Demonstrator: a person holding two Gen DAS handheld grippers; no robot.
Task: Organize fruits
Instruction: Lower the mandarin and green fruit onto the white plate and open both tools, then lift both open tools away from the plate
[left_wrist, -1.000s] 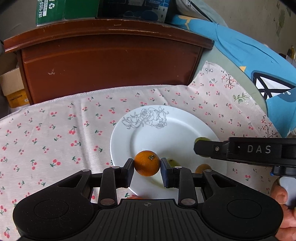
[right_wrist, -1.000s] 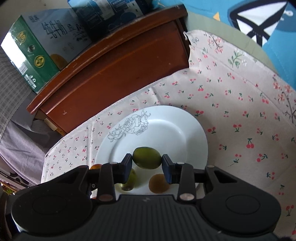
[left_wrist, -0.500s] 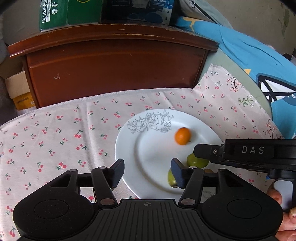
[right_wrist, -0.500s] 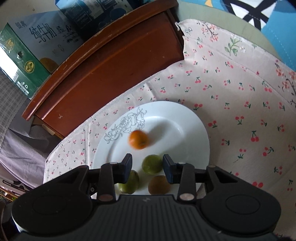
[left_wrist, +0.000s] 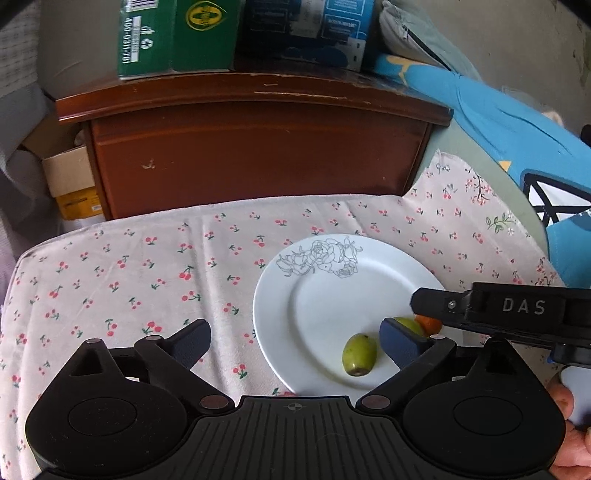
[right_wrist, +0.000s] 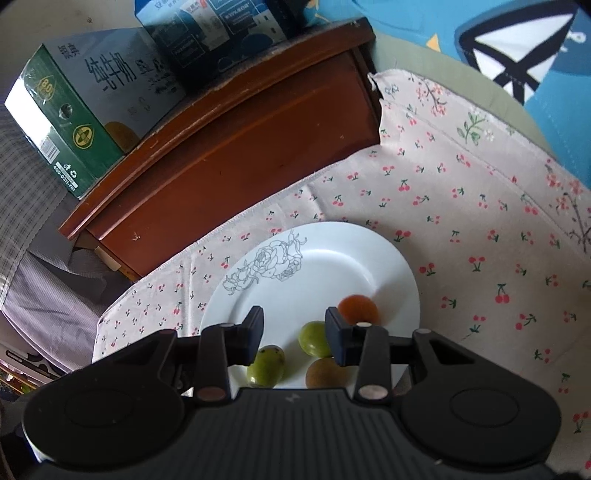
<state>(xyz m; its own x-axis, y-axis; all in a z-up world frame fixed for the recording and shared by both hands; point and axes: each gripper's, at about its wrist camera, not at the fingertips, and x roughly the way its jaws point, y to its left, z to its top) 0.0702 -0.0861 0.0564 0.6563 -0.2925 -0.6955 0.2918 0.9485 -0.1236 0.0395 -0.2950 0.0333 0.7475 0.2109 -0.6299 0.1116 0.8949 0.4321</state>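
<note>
Four fruits lie on my plate (right_wrist: 388, 258); the orange (right_wrist: 358, 308) sits just beyond my right tool (right_wrist: 293, 326), parted and empty; left tool (left_wrist: 295, 341) has just spread wide, empty.

Four small fruits lie on the near half of the white plate (right_wrist: 391, 266): an orange (right_wrist: 358, 308), two green fruits (right_wrist: 313, 338) (right_wrist: 266, 366), and a brown kiwi (right_wrist: 325, 373) at the near rim.

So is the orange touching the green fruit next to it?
Apart. The right wrist view shows white plate between the orange and the round green fruit.
</note>
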